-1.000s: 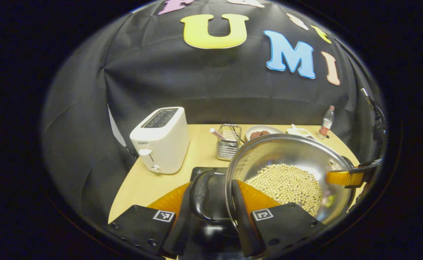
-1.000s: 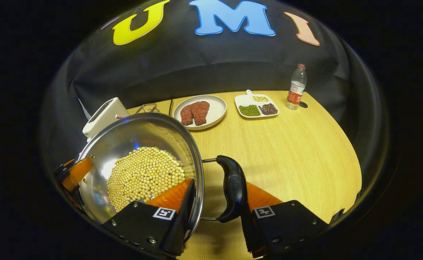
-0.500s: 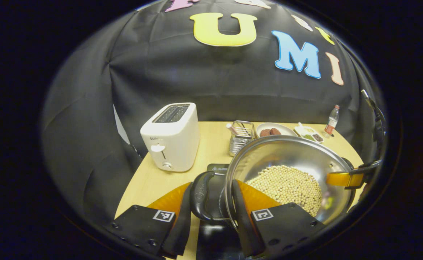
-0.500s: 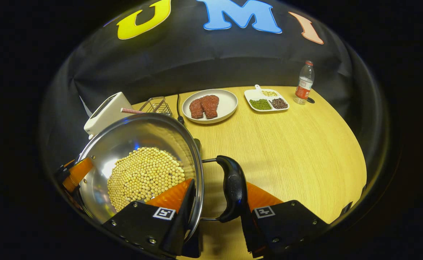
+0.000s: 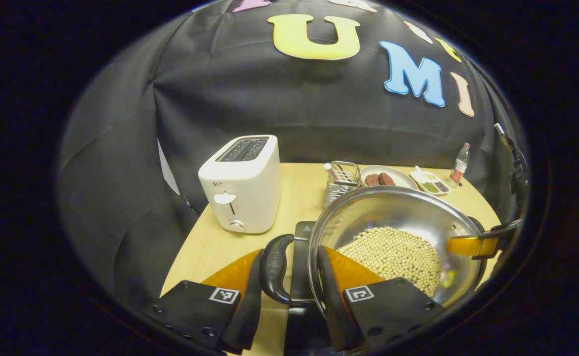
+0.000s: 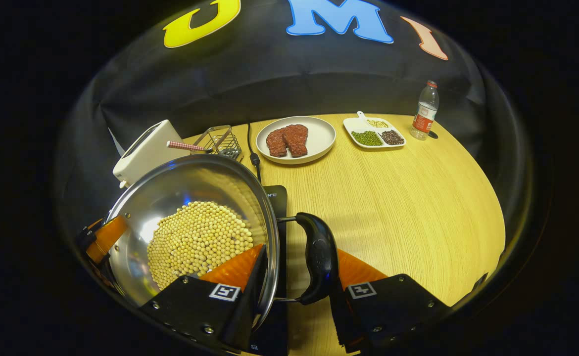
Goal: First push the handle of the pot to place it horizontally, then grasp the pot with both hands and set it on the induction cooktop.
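Pot [image 5: 393, 237] of pale beans is carried level over the counter [image 6: 408, 198], one loop handle per side — a two-point hold that keeps the load from tipping. Left hand-held gripper [image 5: 289, 291] is clamped on the left handle [image 5: 274, 267]; right hand-held gripper [image 6: 297, 291] is clamped on the right handle [image 6: 319, 257], its inner finger inside the rim. The induction cooktop [image 5: 302, 237] lies dark beneath; the pot seems not yet seated, though contact is hidden. Toaster [image 5: 242, 183] stands just beyond.
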`<state>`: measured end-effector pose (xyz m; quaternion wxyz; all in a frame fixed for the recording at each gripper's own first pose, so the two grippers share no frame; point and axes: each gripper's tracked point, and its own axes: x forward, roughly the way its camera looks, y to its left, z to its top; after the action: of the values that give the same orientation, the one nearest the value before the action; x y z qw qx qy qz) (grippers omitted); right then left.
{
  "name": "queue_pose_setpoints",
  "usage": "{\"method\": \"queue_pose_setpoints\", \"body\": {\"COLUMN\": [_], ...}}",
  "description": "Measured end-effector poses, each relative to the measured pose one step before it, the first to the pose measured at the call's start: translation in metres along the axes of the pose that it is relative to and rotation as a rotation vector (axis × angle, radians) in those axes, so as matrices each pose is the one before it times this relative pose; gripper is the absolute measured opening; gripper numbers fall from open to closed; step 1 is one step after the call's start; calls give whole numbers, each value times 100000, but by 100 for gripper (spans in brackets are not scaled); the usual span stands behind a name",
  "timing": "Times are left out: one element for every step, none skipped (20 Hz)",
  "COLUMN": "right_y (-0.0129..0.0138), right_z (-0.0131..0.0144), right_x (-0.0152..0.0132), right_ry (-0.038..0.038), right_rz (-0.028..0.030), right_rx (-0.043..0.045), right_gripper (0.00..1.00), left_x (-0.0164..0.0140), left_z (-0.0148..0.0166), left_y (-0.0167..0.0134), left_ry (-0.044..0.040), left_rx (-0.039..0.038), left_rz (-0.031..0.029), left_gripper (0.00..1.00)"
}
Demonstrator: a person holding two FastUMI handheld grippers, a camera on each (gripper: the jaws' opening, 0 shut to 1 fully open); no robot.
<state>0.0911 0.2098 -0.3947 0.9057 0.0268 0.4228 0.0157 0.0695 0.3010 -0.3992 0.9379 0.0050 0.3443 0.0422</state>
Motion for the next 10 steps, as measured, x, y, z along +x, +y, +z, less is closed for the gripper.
{"method": "queue_pose_setpoints", "body": {"right_y": [177, 75, 110, 132, 35, 42, 37, -63, 28, 82], "right_z": [-10, -54, -172, -52, -180, -30, -83, -148, -138, -73], "right_x": [187, 115, 56, 81, 115, 79, 49, 34, 6, 56], "right_ry": [247, -78, 164, 157, 348, -59, 68, 111, -30, 190], "right_rz": [-251, -284, -412, -211, -150, -64, -199, -262, -144, -182], "right_rx": [-177, -198, -224, 212, 301, 298, 151, 130, 152, 35], "right_gripper": [64, 64, 64, 64, 64, 64, 64, 64, 64, 64], "left_x": [205, 121, 173, 200, 93, 228, -14, 172, 100, 60], "left_z": [-130, -229, -141, -141, -79, -114, -44, -101, -132, -82], "left_y": [84, 175, 85, 179, 80, -23, -7, -14, -17, 69], "left_ry": [393, 175, 258, 135, -45, 41, -81, 70, 176, 3], "left_rx": [-374, -168, 36, -9, 5, 239, 139, 211, 162, 84], "left_rz": [-220, -293, -391, -115, -74, -96, -177, -254, -318, -198], "left_gripper": [64, 63, 63, 67, 67, 64, 64, 63, 67, 63]}}
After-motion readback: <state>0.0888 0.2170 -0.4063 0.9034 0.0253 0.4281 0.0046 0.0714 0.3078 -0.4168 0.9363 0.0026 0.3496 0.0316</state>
